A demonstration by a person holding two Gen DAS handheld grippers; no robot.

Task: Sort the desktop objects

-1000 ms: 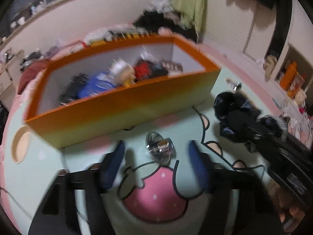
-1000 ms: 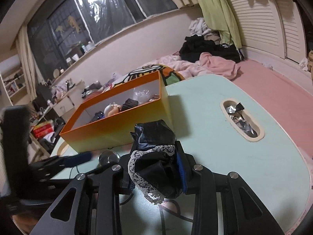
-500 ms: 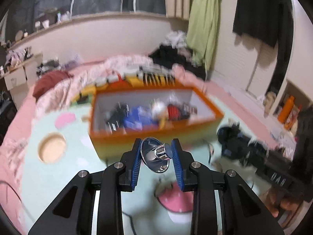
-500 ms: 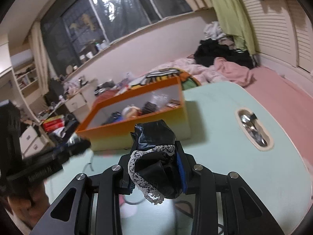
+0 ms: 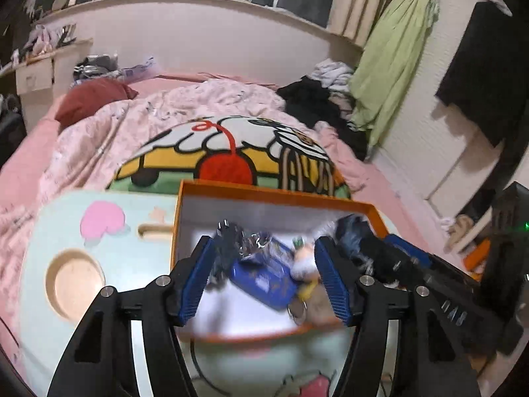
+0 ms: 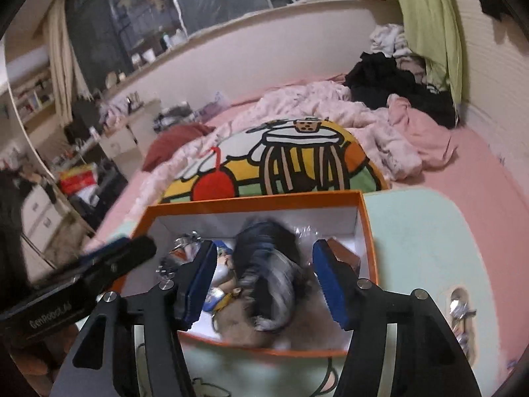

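we see a mint green table [image 5: 66,231] carrying an orange box [image 5: 264,195] at its twelve o'clock edge, and behind it a pink bed [image 5: 29,172].

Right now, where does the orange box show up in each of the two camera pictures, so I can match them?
Left wrist view: the orange box sits low in the middle, behind the left gripper, whose jaws are opening above it.
Right wrist view: the orange box sits low in the middle, behind the right gripper, also opening.
Shared landmark: the cartoon cushion just beyond the box.
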